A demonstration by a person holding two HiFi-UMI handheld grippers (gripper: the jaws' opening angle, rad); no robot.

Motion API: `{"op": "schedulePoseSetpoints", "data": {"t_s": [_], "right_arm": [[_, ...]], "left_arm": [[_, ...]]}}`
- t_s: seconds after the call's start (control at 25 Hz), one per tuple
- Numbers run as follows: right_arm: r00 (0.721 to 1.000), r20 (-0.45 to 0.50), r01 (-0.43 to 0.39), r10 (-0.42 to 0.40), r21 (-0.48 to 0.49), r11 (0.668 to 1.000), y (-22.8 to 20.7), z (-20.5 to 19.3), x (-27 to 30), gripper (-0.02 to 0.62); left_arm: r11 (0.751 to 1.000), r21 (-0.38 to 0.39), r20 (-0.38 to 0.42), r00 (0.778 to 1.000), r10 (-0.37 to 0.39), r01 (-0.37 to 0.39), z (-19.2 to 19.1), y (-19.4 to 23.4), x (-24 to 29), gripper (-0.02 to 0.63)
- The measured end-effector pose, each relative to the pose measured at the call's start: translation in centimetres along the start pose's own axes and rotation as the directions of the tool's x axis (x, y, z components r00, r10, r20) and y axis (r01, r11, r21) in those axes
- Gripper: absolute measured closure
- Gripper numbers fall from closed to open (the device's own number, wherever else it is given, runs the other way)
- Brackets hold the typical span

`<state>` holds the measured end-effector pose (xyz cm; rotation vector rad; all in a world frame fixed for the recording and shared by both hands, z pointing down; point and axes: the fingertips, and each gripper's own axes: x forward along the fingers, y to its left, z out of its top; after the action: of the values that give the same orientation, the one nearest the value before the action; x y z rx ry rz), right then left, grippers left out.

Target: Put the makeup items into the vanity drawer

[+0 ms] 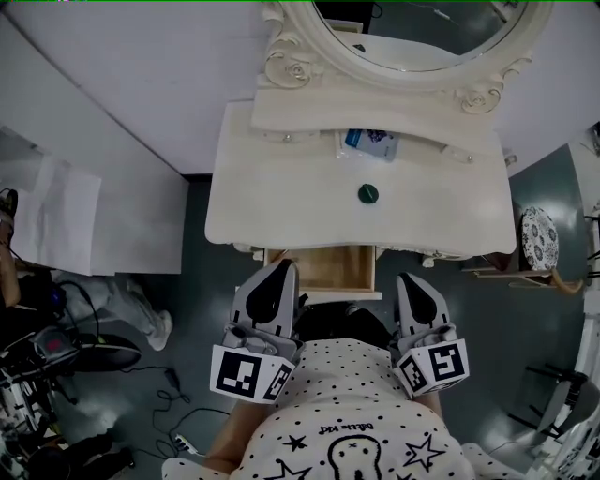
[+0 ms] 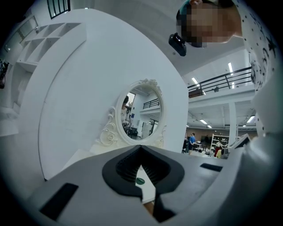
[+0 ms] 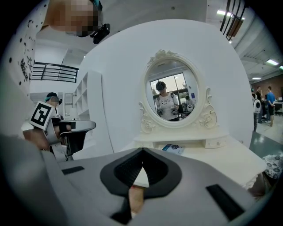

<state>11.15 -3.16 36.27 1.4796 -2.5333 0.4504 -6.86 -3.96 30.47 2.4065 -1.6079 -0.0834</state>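
Currently both tools hang side by side in front of a cream-white vanity table [image 1: 281,206], near its front edge. The left tool [image 1: 279,270] has its grey jaws brought together at the tips with nothing between them; its own view [image 2: 140,148] shows only a thin slit between the dark ribbed pads. The right tool [image 1: 410,281] is likewise closed and empty, its tips meeting in its own view [image 3: 142,151]. A shallow drawer with a pale wooden inside [image 1: 323,267] stands pulled out from the middle of the table's front. It lies between the two tools, with the left tool's tip over its left front corner and the right tool just off its right side. Ahead of both tools, well beyond the drawer, a small dark-green round makeup item [image 1: 367,194] sits on the tabletop, and it shows through the left tool's slit [image 2: 139,180]. Farther ahead still, a blue-and-white flat packet [image 1: 370,142] lies under the low shelf at the back, also seen past the right tool's tips [image 3: 173,148]. Above that shelf rises an oval mirror in a carved cream frame [image 1: 422,28].
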Motion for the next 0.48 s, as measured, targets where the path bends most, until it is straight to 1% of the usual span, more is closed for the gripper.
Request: {"op": "schedulePoseSetpoints", "data": {"t_s": [0.28, 0.48], "right_arm": [[1.0, -0.027, 0.011, -0.01, 0.008, 1.0, 1.2, -0.7, 1.2, 0.588], [0.999, -0.033, -0.005, 0.005, 0.007, 1.0, 1.9, -0.8, 2.1, 0.588]], "left_arm": [[0.999, -0.016, -0.008, 0.999, -0.037, 0.037, -0.1, 0.8, 0.2, 0.611], [0.999, -0.021, 0.001, 0.999, -0.047, 0.047, 0.1, 0.8, 0.3, 0.611]]}}
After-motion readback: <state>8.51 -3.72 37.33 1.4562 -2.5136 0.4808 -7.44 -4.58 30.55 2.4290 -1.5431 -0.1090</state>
